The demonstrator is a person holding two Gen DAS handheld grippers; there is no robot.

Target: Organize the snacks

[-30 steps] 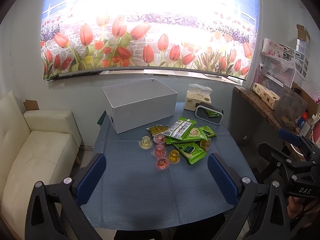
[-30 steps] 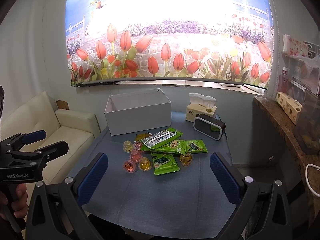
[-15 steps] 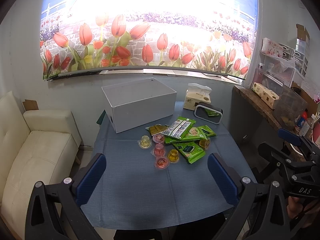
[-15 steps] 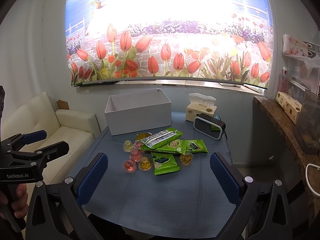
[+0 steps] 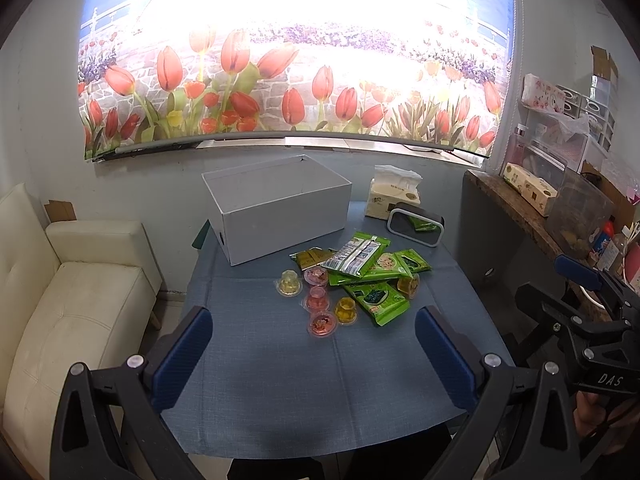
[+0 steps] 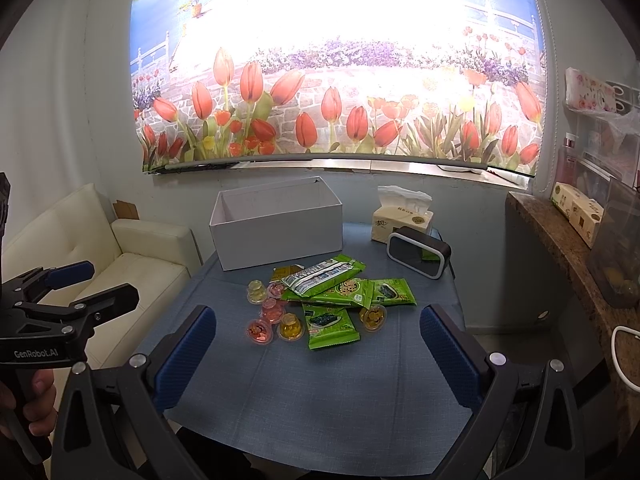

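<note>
Nothing is shifting since earlier: both claws, left claw (image 5: pixel 314 334) and right claw (image 6: pixel 318 334), are hovering spread above the counter (image 5: pixel 280 380), where light, crinkly snack packets (image 5: pixel 374 300), best pinched at an edge, are lying beside the white box (image 5: pixel 280 216).

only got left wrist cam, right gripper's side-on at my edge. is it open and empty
Observer: Yes. In the right wrist view the right gripper has its jaws wide apart with nothing between them.
Operator: orange jelly cup by the green packets is half hidden for me, is it free
Observer: The orange jelly cup shows whole there. It stands upright on the blue cloth beside the green packets, with nothing lying on it.
</note>
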